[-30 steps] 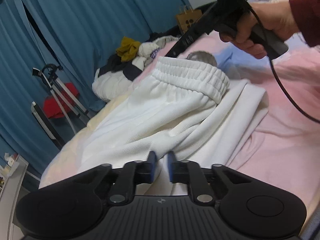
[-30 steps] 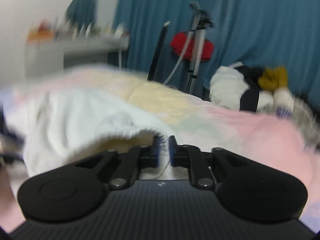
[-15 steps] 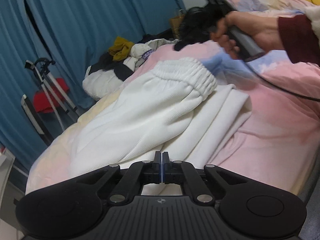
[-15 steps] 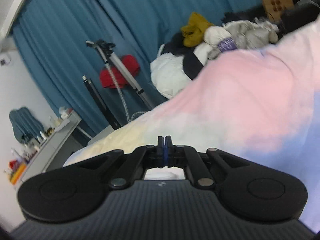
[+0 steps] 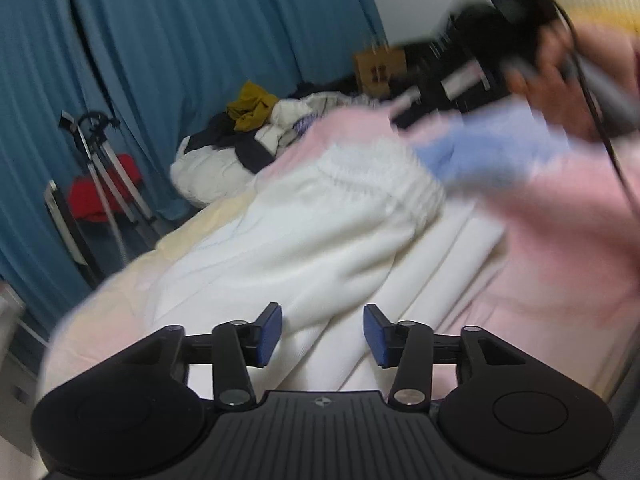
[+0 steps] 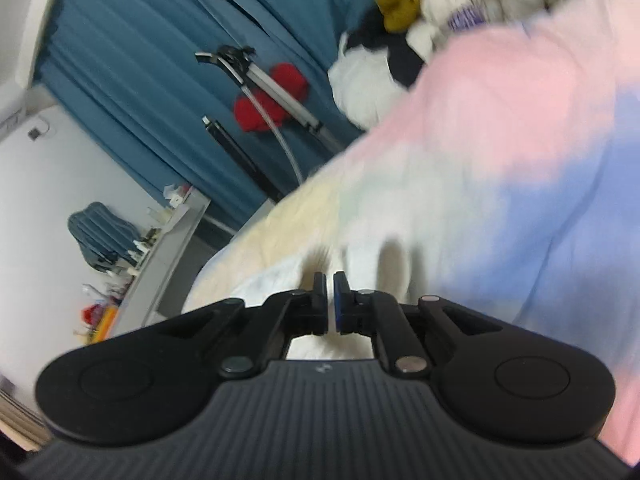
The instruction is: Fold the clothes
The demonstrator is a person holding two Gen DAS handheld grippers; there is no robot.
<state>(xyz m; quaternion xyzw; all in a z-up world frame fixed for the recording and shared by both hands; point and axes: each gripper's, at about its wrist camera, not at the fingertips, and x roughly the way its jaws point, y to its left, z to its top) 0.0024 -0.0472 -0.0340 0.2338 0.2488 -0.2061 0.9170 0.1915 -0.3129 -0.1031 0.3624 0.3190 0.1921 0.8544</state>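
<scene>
Half a second ago the left gripper (image 5: 322,334) had its two blue pads (image 5: 269,334) pressed together; now they stand wide apart with nothing between them, just over the near edge of the white pants (image 5: 304,236). From the left camera, the pants lie spread on the bed (image 5: 560,248), which has a pink, blue and pale yellow cover, and their stretchy waistband (image 5: 380,172) is at the far end. Up in the far right corner the right hand (image 5: 560,76) is a blur, gripping the handle of the other tool well above the bed. Past the bed sits a heap of clothes (image 5: 248,136) with a mustard piece on top, a blue curtain (image 5: 180,60) and a tripod (image 5: 108,172) with something red by it. From the right camera, which is tilted and blurry, the right gripper (image 6: 330,300) has opened a little since then; its fingers are close, with a thin gap, and hold nothing. White cloth shows just under and past the tips, but it is too blurred to tell if they touch it. A shelf (image 6: 160,256) full of small things stands by the wall.
</scene>
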